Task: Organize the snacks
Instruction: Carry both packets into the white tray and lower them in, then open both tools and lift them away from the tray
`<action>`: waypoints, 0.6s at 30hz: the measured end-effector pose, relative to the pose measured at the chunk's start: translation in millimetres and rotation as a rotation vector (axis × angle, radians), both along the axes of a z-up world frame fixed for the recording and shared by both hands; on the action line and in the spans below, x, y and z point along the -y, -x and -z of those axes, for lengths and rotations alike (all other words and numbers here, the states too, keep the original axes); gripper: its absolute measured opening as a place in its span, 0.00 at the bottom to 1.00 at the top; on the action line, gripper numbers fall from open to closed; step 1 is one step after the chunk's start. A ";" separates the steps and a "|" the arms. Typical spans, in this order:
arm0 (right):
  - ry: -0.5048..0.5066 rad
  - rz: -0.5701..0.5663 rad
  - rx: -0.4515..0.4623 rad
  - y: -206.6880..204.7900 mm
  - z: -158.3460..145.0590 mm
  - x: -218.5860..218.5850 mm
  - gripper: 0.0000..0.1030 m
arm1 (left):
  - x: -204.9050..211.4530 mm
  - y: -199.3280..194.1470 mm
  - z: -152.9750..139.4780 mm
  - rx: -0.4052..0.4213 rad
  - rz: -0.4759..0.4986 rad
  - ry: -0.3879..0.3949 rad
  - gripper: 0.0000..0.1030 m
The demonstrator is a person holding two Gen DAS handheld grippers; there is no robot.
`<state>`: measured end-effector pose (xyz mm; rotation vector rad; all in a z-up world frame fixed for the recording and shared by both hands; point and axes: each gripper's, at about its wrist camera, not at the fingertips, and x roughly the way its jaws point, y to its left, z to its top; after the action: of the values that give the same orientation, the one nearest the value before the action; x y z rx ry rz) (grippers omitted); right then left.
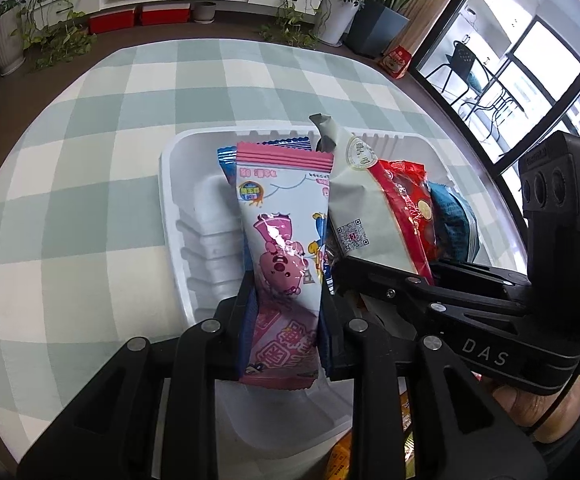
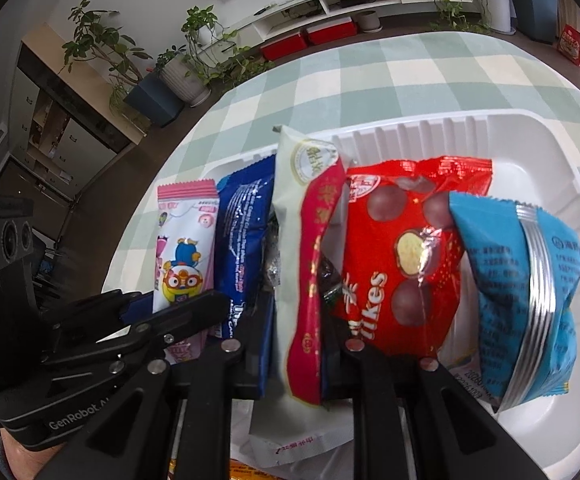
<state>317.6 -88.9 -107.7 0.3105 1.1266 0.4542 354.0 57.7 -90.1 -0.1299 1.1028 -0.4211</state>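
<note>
Snacks stand on end in a white tray (image 1: pixel 177 184) on the checked table (image 1: pixel 89 128), as I see them from both wrist cameras. Left to right across the right wrist view: a pink packet (image 2: pixel 185 240), a dark blue packet (image 2: pixel 241 240), a white-and-red packet (image 2: pixel 310 248), a red chocolate bag (image 2: pixel 394 264) and a light blue bag (image 2: pixel 530 280).

My left claw (image 1: pixel 285 312) is narrowed onto the pink packet (image 1: pixel 281 248), its fingers (image 1: pixel 330 320) pressed against both sides; the dark blue wrapper appears to sit within the same grip, though I cannot be sure.

My right claw (image 2: pixel 302 344) is clamped tight on the white-and-red packet (image 1: pixel 354 200), held upright just beside the red bag (image 1: pixel 410 204).

Both claws sit side by side over the tray's near edge, each visible in the other's camera. Loose wrappers lie below them, outside the tray.
</note>
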 end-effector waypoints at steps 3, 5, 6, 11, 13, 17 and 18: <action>0.004 -0.007 0.004 -0.2 -0.4 -0.1 0.19 | -1.8 0.0 -0.1 0.000 -0.002 0.013 0.25; -0.002 -0.006 0.002 -0.4 -0.7 0.7 0.20 | -2.2 0.1 -0.4 -0.003 0.001 0.018 0.25; -0.004 -0.003 0.003 0.0 -1.1 1.3 0.21 | -2.5 0.8 0.0 -0.008 0.005 0.017 0.28; 0.008 -0.006 0.010 0.6 -3.7 2.0 0.26 | -0.1 0.6 1.7 -0.009 0.013 0.017 0.40; 0.010 -0.008 0.009 0.5 -4.3 3.1 0.26 | 0.8 1.0 1.3 -0.003 0.013 0.016 0.42; 0.029 -0.007 0.025 2.1 -8.9 5.0 0.26 | 2.5 1.1 -2.1 0.008 0.008 0.003 0.47; 0.035 -0.007 0.030 3.2 -10.5 5.7 0.29 | 2.3 1.0 -3.0 0.013 0.006 0.002 0.49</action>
<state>314.4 -94.6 -97.2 0.2686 1.1057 0.4437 353.0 55.4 -87.1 -0.1254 1.0903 -0.4281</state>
